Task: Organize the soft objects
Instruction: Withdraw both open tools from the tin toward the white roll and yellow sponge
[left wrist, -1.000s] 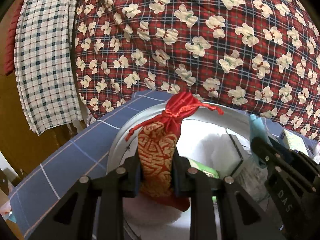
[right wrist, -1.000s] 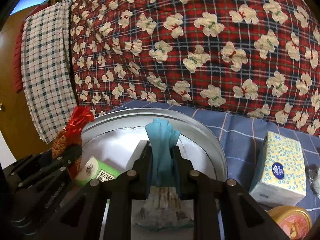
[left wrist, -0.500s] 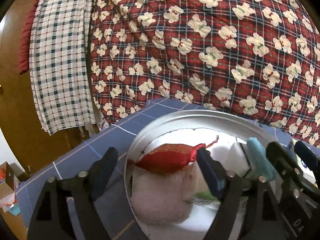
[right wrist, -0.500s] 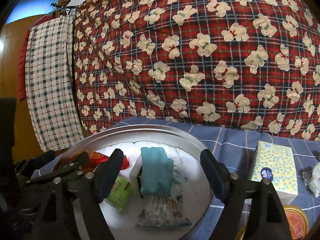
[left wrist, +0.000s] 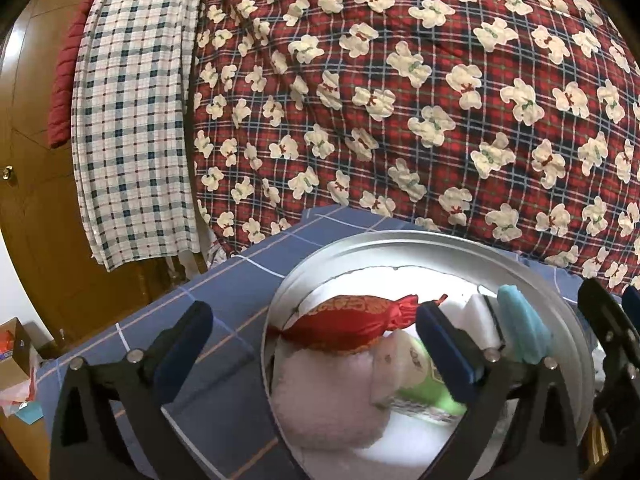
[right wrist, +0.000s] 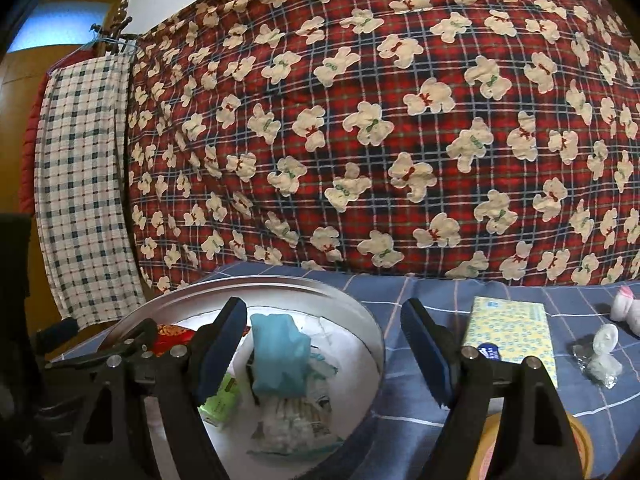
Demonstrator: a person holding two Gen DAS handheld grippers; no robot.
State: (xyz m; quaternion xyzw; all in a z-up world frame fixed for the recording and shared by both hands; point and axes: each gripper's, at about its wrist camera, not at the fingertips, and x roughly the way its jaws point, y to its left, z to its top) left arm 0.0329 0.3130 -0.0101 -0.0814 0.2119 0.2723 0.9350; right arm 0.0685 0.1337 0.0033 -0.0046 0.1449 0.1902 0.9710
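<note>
Red plaid bedding (left wrist: 420, 100) printed with cream bears fills the background, and a blue checked sheet (left wrist: 224, 292) covers the bed that carries a round metal basin (left wrist: 360, 244). Beside the bedding a checked cloth (left wrist: 132, 120) hangs against a wooden door.

Inside the basin the soft things lie gathered in one heap, which looks like the point of the sorting. A red brocade drawstring pouch (left wrist: 348, 324) rests on its side across a pale pink plush item (left wrist: 328, 400); a teal cloth piece (right wrist: 280, 356) sits upright on a clear packet of cotton pads (right wrist: 292, 420), with a green packet (right wrist: 220, 400) tucked beside them.

The left hand-held gripper (left wrist: 312, 356) hangs over the near rim with its jaws opening to their widest; the pouch lies beyond and between them, touched by neither pad. The right hand-held gripper (right wrist: 324, 356) also stands wide and empty, the teal piece free just ahead of its left finger.

Outside the basin, a yellow tissue pack (right wrist: 512, 336) lies on the sheet to the right, with small white items (right wrist: 604, 352) further off. These seem the likeliest remaining candidates, so the task appears partly done.
</note>
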